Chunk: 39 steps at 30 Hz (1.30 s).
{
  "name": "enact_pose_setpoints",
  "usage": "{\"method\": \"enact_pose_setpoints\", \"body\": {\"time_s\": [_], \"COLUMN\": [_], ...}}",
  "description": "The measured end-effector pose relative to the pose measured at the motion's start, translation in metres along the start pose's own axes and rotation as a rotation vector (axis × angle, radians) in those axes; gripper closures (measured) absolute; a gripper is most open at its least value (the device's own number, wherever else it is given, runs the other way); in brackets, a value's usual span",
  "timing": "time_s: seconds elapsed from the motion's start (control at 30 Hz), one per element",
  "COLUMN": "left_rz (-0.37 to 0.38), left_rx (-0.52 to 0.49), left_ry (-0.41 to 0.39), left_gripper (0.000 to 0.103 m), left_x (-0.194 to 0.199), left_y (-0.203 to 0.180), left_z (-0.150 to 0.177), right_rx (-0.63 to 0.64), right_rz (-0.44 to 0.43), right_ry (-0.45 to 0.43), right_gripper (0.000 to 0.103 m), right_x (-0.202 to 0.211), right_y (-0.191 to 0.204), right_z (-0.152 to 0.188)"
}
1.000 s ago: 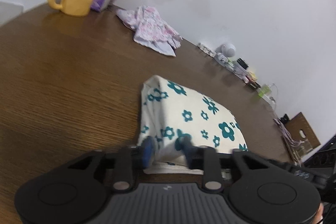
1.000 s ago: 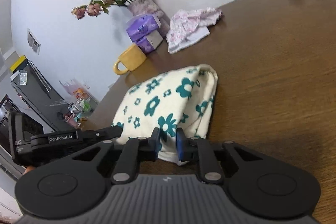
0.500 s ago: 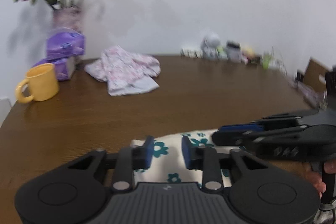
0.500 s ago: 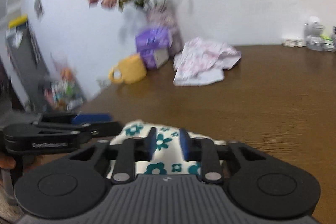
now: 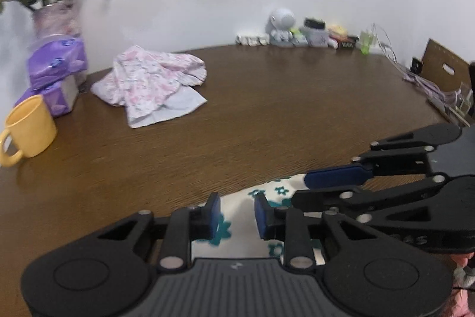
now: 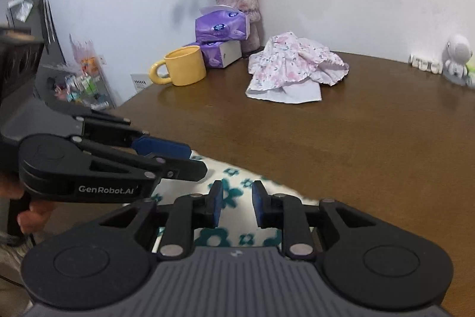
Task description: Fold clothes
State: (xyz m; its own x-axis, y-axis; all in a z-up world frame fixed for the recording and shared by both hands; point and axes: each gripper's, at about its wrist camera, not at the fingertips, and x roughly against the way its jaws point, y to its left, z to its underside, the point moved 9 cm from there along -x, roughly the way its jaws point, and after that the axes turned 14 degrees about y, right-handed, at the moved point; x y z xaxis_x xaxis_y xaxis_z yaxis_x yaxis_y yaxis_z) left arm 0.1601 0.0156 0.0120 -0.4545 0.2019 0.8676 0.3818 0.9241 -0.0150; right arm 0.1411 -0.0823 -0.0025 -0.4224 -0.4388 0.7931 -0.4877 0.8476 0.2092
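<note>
Clothes: floral cloth [image 6: 234, 195] lies at table's near edge [image 5: 267, 115] under both grippers; pink garment [image 5: 151, 85] rumpled far back. Left gripper [image 5: 236, 214] and right gripper [image 6: 237, 205] gape, holding nothing. Risk: a snagged fingertip drags the cloth off.

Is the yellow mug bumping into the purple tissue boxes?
Cannot tell. In the right wrist view the yellow ceramic mug stands in front of the lower purple tissue pack and overlaps it, with no gap showing; the left wrist view overlaps them too.
</note>
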Motion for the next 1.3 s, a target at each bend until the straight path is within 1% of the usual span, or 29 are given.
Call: {"method": "enact_pose_setpoints", "body": {"time_s": [0.03, 0.1, 0.23, 0.3, 0.43, 0.53, 0.57, 0.63, 0.7, 0.77, 0.87, 0.93, 1.03, 1.07, 1.17, 1.3], "left_rz": [0.003, 0.01, 0.046, 0.05, 0.054, 0.025, 0.012, 0.0, 0.006, 0.015, 0.029, 0.019, -0.005, -0.007, -0.013, 0.018], "left_rx": [-0.008, -0.022, -0.015, -0.017, -0.022, -0.06, -0.074, -0.085, -0.066, -0.047, -0.06, -0.074, -0.089, -0.085, -0.077, -0.074], "left_ry": [0.02, 0.053, 0.098, 0.096, 0.087, 0.15, 0.157, 0.161, 0.167, 0.165, 0.135, 0.15, 0.177, 0.184, 0.184, 0.135], "left_gripper": [0.084, 0.085, 0.084, 0.084, 0.084, 0.085, 0.085, 0.085, 0.085, 0.084, 0.084, 0.084, 0.082, 0.082, 0.082, 0.084], "left_x": [-0.007, -0.018, -0.022, -0.017, -0.005, -0.022, -0.028, -0.028, -0.024, -0.017, 0.003, 0.004, -0.006, -0.01, -0.008, 0.016], "left_y": [-0.001, -0.001, 0.004, 0.004, 0.004, -0.003, -0.005, -0.007, -0.005, -0.003, -0.006, -0.007, -0.007, -0.007, -0.006, -0.01], "left_z": [-0.003, -0.003, -0.003, -0.007, -0.017, -0.014, -0.012, -0.011, -0.012, -0.012, -0.005, 0.004, 0.015, 0.017, 0.017, 0.016], "right_rx": [0.002, 0.006, 0.014, 0.018, 0.063, 0.078, 0.078, 0.07, 0.042, 0.041, 0.05, 0.057, 0.07, 0.067, 0.059, 0.063], "right_rz": [0.002, 0.005, 0.012, 0.016, 0.005, 0.014, 0.021, 0.025, 0.011, 0.004, -0.003, -0.007, -0.002, -0.003, -0.009, -0.014], "right_ry": [0.005, 0.014, 0.034, 0.043, 0.029, 0.056, 0.064, 0.082, 0.102, 0.09, 0.059, 0.049, 0.071, 0.075, 0.073, 0.053], "right_gripper": [0.081, 0.081, 0.081, 0.081, 0.081, 0.081, 0.081, 0.081, 0.081, 0.081, 0.081, 0.081, 0.081, 0.081, 0.081, 0.081], "right_x": [0.0, -0.001, -0.002, -0.002, 0.019, 0.019, 0.017, 0.012, 0.003, 0.01, 0.026, 0.035, 0.032, 0.029, 0.028, 0.034], "right_y": [-0.001, -0.002, -0.005, -0.006, 0.003, 0.008, 0.008, 0.007, 0.003, 0.005, 0.008, 0.01, 0.011, 0.011, 0.011, 0.013], "right_z": [0.0, -0.001, -0.003, -0.004, 0.004, 0.013, 0.016, 0.02, 0.023, 0.024, 0.026, 0.028, 0.034, 0.035, 0.036, 0.038]}}
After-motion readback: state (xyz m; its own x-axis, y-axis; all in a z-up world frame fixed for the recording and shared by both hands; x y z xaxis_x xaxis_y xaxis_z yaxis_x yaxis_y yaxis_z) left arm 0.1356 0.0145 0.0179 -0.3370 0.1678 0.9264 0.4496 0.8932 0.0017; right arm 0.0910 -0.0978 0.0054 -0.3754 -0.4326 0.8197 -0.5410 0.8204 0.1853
